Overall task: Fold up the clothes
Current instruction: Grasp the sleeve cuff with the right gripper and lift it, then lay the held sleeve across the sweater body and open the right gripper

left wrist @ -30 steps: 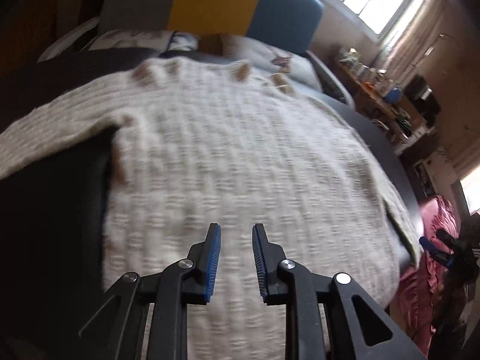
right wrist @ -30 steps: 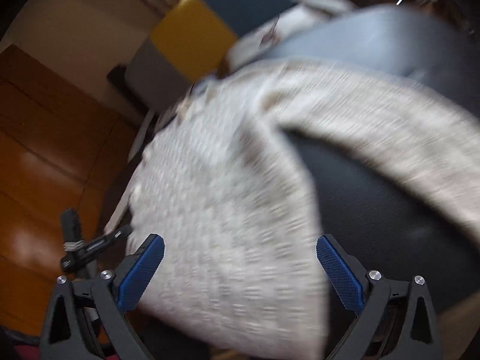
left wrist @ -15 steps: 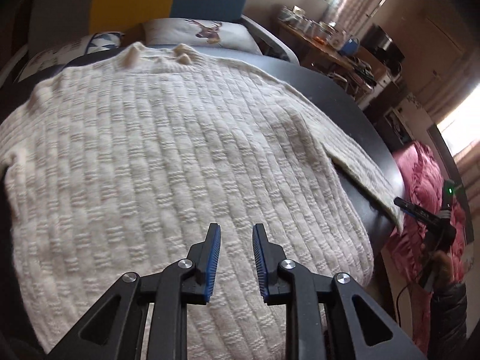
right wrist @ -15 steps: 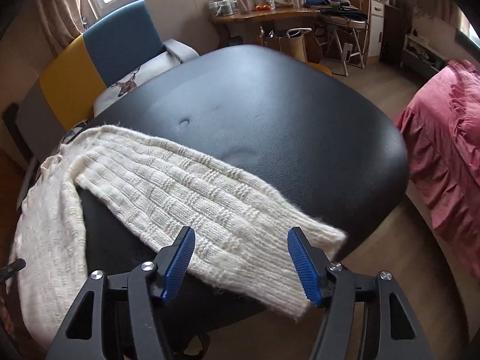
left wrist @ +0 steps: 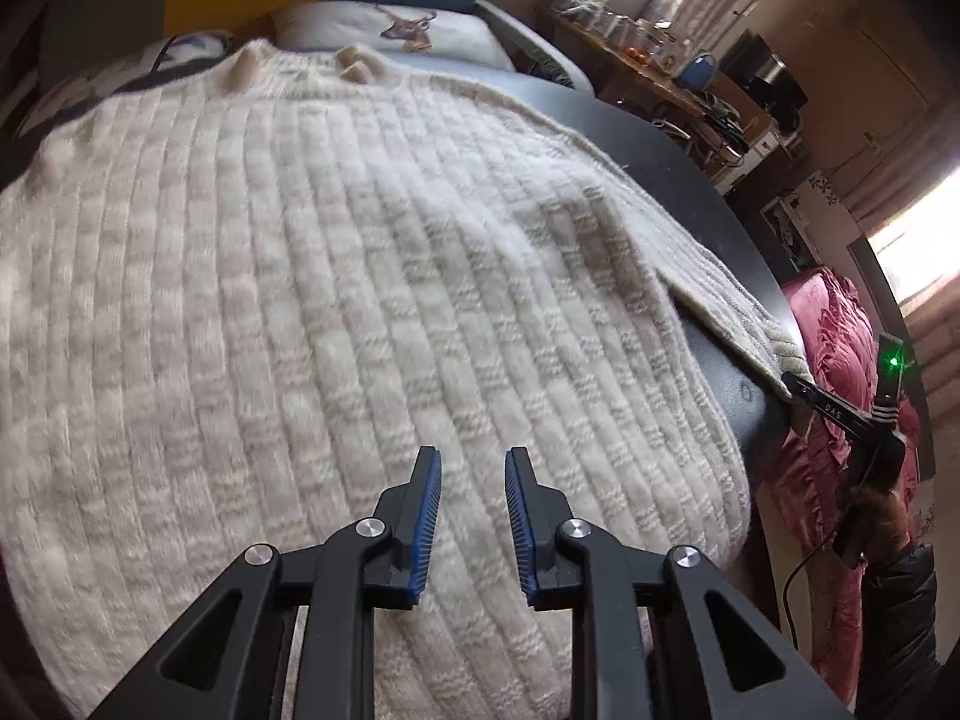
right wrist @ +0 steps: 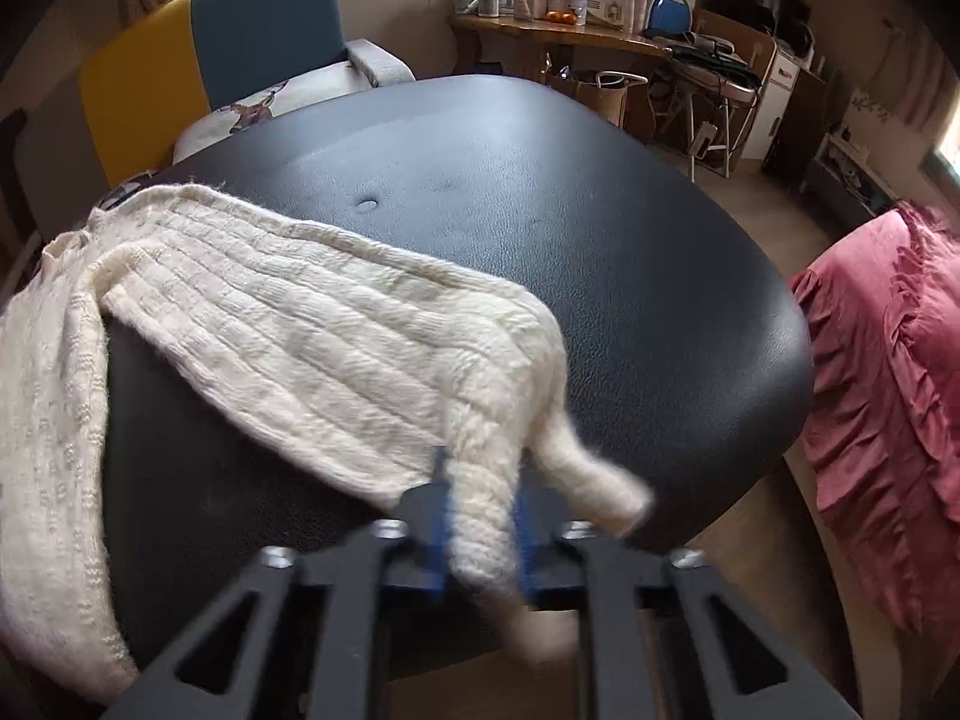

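A cream knitted sweater (left wrist: 336,276) lies spread flat on a black leather table (right wrist: 570,228), its neck at the far end. My left gripper (left wrist: 473,480) hovers over the sweater's lower body, jaws a narrow gap apart, holding nothing. My right gripper (right wrist: 480,516) is shut on the cuff end of the sweater's right sleeve (right wrist: 336,330), which stretches across the table toward the near edge. The sleeve (left wrist: 720,294) and the right gripper (left wrist: 840,408) also show at the right of the left wrist view.
A yellow and blue chair (right wrist: 198,42) with a deer-print cushion (left wrist: 408,30) stands behind the table. A cluttered wooden desk (right wrist: 570,30) is at the back. A pink ruffled cloth (right wrist: 888,390) lies right of the table.
My right gripper has closed on the sleeve's cuff and bunched it up. My left gripper has moved in slightly closer over the sweater's body, its jaws unchanged.
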The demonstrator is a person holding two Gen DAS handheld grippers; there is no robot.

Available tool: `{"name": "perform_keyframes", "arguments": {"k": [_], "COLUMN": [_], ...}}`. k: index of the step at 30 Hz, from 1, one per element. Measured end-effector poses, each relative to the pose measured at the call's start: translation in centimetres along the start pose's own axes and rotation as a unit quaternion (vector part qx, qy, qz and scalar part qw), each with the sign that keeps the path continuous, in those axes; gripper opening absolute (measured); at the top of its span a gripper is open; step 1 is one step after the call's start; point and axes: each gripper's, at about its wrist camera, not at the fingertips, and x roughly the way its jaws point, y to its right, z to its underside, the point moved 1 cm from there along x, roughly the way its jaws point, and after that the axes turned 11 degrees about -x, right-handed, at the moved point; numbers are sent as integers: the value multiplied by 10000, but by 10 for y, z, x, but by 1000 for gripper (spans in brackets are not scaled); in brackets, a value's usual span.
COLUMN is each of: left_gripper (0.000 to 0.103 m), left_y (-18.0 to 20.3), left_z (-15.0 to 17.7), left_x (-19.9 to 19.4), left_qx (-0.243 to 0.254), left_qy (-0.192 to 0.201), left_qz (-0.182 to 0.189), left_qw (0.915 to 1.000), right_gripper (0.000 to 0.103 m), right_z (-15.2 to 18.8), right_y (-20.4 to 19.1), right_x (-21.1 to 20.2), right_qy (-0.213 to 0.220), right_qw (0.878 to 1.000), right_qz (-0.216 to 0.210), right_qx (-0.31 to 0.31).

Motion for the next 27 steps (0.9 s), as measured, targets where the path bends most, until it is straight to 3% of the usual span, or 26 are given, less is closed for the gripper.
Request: {"name": "perform_keyframes", "arguments": {"k": [6, 12, 17, 21, 22, 23, 26, 27], "left_gripper": [21, 21, 21, 21, 21, 21, 22, 22], "left_y": [42, 82, 100, 103, 101, 103, 101, 100], "left_z": [-56, -121, -157, -156, -150, -144, -144, -145], "left_x": [-4, 13, 65, 124, 140, 140, 139, 139], "left_qx": [836, 1183, 1346, 1817, 1975, 2202, 2204, 2159], "left_qy": [402, 625, 252, -521, -702, -436, -394, -400], "left_qz": [136, 248, 261, 7, -201, -205, -256, -251], "left_qw": [9956, 9907, 9902, 9820, 9776, 9743, 9743, 9753], "right_gripper": [15, 15, 15, 15, 15, 15, 16, 18], "right_z": [-29, -89, -133, -152, -154, -153, -141, -138], "right_y": [5, 17, 38, 56, 61, 64, 74, 77], "right_x": [-5, -26, -10, 35, 48, 61, 92, 93], "right_qy": [-25, 340, 371, 50, -59, -203, -489, -385], "right_qw": [9989, 9903, 9817, 9796, 9798, 9810, 9842, 9855], "right_qz": [259, 993, 1547, 1730, 1733, 1685, 1540, 1521], "right_qx": [-399, -912, -1051, -1025, -1000, -938, -727, -645]}}
